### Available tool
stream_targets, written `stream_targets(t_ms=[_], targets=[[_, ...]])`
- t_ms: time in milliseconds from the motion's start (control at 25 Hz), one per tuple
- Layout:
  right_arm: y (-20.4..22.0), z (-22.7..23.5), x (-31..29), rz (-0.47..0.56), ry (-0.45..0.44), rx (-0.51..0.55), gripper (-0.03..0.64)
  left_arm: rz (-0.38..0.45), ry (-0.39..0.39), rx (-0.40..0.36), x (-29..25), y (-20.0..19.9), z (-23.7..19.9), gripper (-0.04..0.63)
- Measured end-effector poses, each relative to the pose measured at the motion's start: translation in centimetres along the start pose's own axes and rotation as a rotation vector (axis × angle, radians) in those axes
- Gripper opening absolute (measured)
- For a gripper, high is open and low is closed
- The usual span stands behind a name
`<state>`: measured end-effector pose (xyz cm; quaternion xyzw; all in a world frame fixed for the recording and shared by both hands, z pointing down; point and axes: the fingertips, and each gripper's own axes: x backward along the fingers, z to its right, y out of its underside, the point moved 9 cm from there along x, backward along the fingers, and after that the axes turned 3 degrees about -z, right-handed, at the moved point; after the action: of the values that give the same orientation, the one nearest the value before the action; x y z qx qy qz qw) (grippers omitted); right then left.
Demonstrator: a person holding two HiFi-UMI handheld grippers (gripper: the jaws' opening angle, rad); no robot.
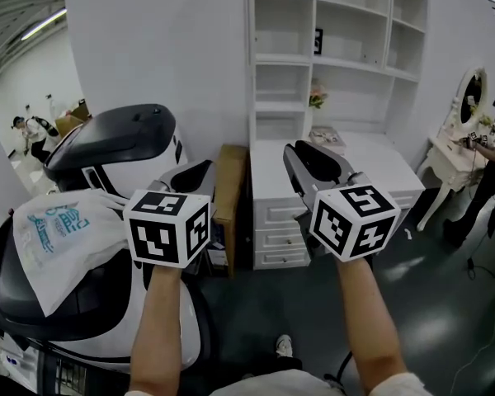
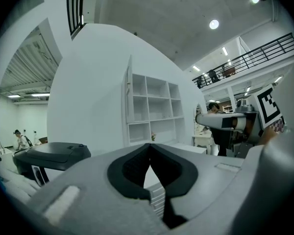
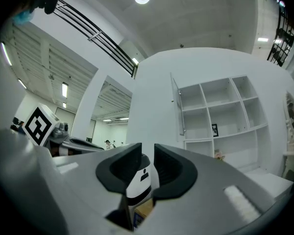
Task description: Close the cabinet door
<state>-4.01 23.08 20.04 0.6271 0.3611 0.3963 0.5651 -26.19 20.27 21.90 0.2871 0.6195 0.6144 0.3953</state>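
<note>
The white shelf cabinet (image 1: 346, 48) stands against the far wall. Its narrow door (image 1: 249, 56) is swung out and shows edge-on along the cabinet's left side; it also shows as the door (image 3: 176, 106) with a slim handle and as the door (image 2: 129, 94). Both grippers are held up well short of the cabinet and touch nothing. My left gripper (image 1: 200, 172) points level, and its tips meet in the left gripper view (image 2: 149, 148). My right gripper (image 1: 309, 151) points at the cabinet's lower part, its jaws (image 3: 148, 153) a small gap apart with nothing between them.
A large white and black machine (image 1: 107, 147) with a plastic bag (image 1: 58, 238) on it fills the left. A wooden board (image 1: 229, 192) leans beside the white drawers (image 1: 280, 229). A dressing table with a mirror (image 1: 466, 106) and a person (image 1: 491, 163) stand at right.
</note>
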Motion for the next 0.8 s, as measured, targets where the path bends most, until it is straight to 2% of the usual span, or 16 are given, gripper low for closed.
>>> stream_targets(t_ms=[800], targets=[[1.3,13.1,-10.9,0.022,-0.127,-0.030,0.170,-0.006,-0.109,-0.018,-15.1,-3.0,-0.9,0.005]])
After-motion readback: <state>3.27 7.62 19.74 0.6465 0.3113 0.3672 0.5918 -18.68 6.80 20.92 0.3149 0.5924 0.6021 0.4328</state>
